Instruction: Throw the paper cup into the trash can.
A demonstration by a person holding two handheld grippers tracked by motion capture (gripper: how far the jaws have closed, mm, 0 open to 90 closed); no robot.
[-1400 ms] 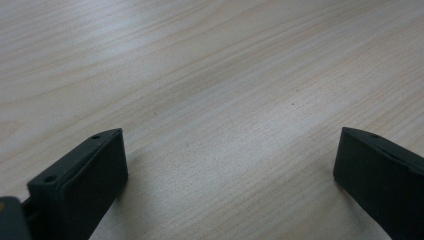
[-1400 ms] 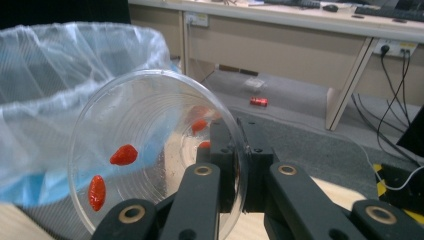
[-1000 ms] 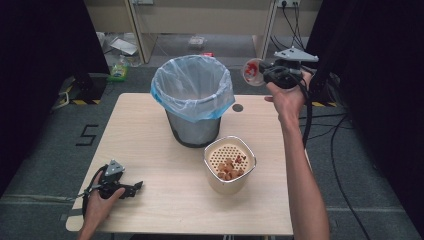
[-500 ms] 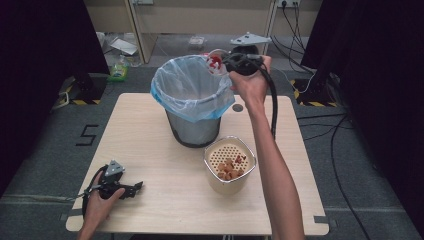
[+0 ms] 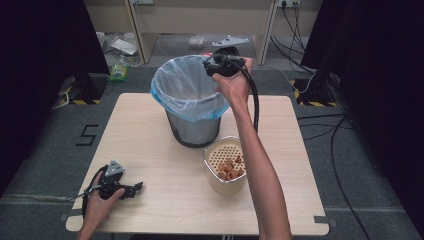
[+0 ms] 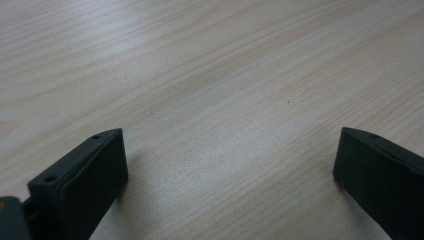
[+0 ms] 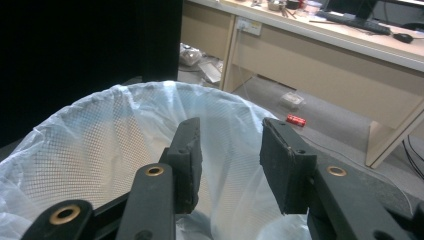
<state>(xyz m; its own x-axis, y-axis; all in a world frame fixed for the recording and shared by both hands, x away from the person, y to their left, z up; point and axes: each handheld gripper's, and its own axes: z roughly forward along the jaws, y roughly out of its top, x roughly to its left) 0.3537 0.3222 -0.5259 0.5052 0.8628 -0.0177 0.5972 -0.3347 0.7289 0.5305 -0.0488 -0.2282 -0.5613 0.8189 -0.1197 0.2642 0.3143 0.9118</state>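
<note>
Pale blue liner plastic drapes over the rim of the metal bin [image 5: 192, 117], which stands on the far middle of the wooden table [image 5: 150, 130]. We hold our right hand-held gripper [image 5: 210, 64] over the bin's far right rim, arm stretched forward across the table. In the right gripper view its jaws have just been opening and now stand apart with nothing between them, pointing over the white mesh-patterned liner [image 7: 100, 145] inside the bin. Just in front of the bin, on its right side, sits a cream perforated basket [image 5: 225, 172] with orange-brown pieces [image 5: 230, 169] lying in it; our right forearm passes above its right edge.

Our left hand-held gripper [image 5: 135, 188] rests low at the near left corner of the table, well apart from bin and basket. In the left gripper view its jaws stand wide apart over bare wood grain [image 6: 225, 100], holding nothing. Beyond the table, the floor carries scattered clutter and cables near a beige desk [image 7: 325, 65].
</note>
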